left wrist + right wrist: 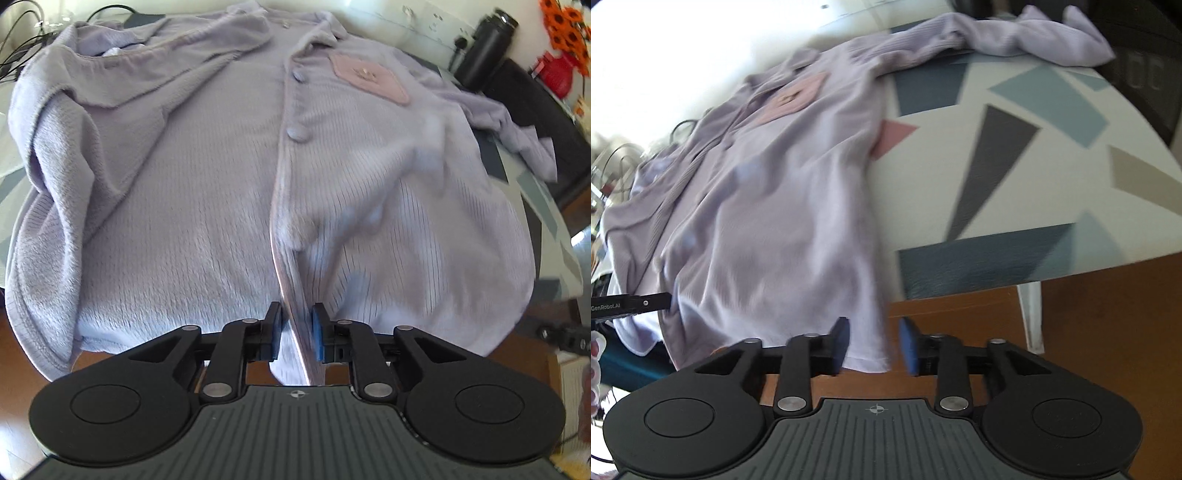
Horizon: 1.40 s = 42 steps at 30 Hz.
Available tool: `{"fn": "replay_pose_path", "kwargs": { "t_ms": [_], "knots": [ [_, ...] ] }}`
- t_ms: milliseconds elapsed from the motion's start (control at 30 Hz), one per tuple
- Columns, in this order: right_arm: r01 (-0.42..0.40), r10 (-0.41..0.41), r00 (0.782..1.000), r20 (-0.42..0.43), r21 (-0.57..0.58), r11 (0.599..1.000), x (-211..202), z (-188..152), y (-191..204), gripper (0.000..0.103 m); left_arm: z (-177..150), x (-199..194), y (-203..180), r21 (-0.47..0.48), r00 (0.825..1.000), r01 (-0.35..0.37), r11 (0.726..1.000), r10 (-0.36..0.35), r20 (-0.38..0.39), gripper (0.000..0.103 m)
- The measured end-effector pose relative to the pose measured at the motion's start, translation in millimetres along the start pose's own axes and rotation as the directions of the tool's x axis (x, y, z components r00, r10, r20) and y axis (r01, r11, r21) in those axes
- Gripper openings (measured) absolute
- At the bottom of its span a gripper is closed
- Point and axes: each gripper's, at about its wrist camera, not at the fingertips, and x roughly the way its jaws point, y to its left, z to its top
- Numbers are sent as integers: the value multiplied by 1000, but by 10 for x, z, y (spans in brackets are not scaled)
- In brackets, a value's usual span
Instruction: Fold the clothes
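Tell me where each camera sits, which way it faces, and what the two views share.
Left wrist: on the left gripper, angled down over the cardigan, hem placket between its parted pads.
Right wrist: on the right gripper, angled down at the cardigan's corner and the patterned table; fingertips show at left.
Shared: the cardigan and its pink pocket.

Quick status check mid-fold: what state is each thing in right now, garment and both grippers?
Lavender cardigan: spread front-up on the patterned table, buttoned, hem hanging over the near edge, unfolded.
Left sleeve: folded in over the body.
Right sleeve: stretched outward, crumpled.
Left gripper: open, placket edge between its fingers.
Right gripper: open, hem corner between its fingers.
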Motion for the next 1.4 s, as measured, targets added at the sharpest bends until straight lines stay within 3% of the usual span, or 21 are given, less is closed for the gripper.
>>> {"fn": "replay_pose_path", "kwargs": {
  "t_ms": [133, 300, 333, 367, 400, 433, 467, 500, 567, 633, 733, 800, 900, 967, 1033, 1133, 1200, 1233, 1400],
  "knots": [
    [8, -9, 1000, -15, -52, 999, 170, -36, 95, 36, -148, 74, -119, 98, 999, -4, 995, 9, -52, 34],
    [20, -22, 1000, -22, -67, 998, 337, -79, 126, 41, -248, 278, -197, 143, 995, -30, 989, 43, -91, 35],
    [21, -23, 999, -25, -71, 997, 367, -87, 128, 42, -262, 300, -195, 146, 995, -16, 989, 30, -95, 31],
    [20, -22, 999, -29, -73, 997, 400, -92, 129, 42, -275, 317, -194, 150, 995, -2, 989, 17, -99, 14],
    [14, -17, 999, -37, -74, 997, 432, -96, 122, 42, -282, 311, -198, 160, 995, 11, 987, 5, -99, 13],
    [10, -14, 999, -48, -77, 997, 453, -104, 129, 37, -283, 284, -203, 169, 995, 38, 985, -22, -98, 10],
    [6, -10, 998, -59, -79, 997, 474, -113, 137, 19, -276, 226, -209, 178, 992, 90, 980, -73, -99, 9],
    [14, -20, 998, -66, -88, 996, 490, -117, 149, 9, -267, 131, -214, 186, 986, 153, 971, -138, -91, 9],
    [14, -19, 998, -62, -77, 997, 434, -140, 126, 9, -237, -124, -184, 192, 958, 286, 939, -278, -70, 8],
    [14, -18, 998, -57, -64, 998, 377, -162, 102, 9, -194, -249, -67, 152, 942, 333, 931, -323, -85, 9],
    [19, -21, 998, -60, -47, 999, 324, -188, 53, 8, -184, -21, 239, 32, 975, 175, 984, -169, -142, 9],
    [4, -7, 997, -79, -38, 999, 343, -197, 68, 8, -208, 144, 294, 4, 984, 111, 994, -109, -139, 9],
    [8, -13, 995, -96, -56, 998, 368, -190, 144, 8, -202, 307, 125, 67, 993, -10, 998, 17, -113, 17],
    [22, -30, 994, -103, -78, 997, 380, -165, 199, 8, -193, 389, -15, 131, 988, -96, 987, 110, -107, 34],
    [45, -55, 991, -121, -87, 995, 411, -146, 213, 8, -199, 424, -85, 174, 982, -134, 976, 154, -109, 43],
    [64, -74, 984, -162, -70, 996, 423, -133, 163, 10, -204, 381, -68, 192, 971, -161, 968, 190, -144, 56],
    [108, -119, 969, -219, -61, 992, 406, -82, 189, 17, -191, 270, -11, 192, 965, -173, 966, 205, -163, 59],
    [139, -151, 958, -244, -68, 988, 395, -56, 217, 26, -180, 199, 17, 190, 964, -173, 966, 205, -167, 59],
    [94, -99, 991, -93, -55, 994, -32, 158, 309, 34, 124, -351, 67, 142, 993, -21, 990, 37, -114, 56]
  ]
}}
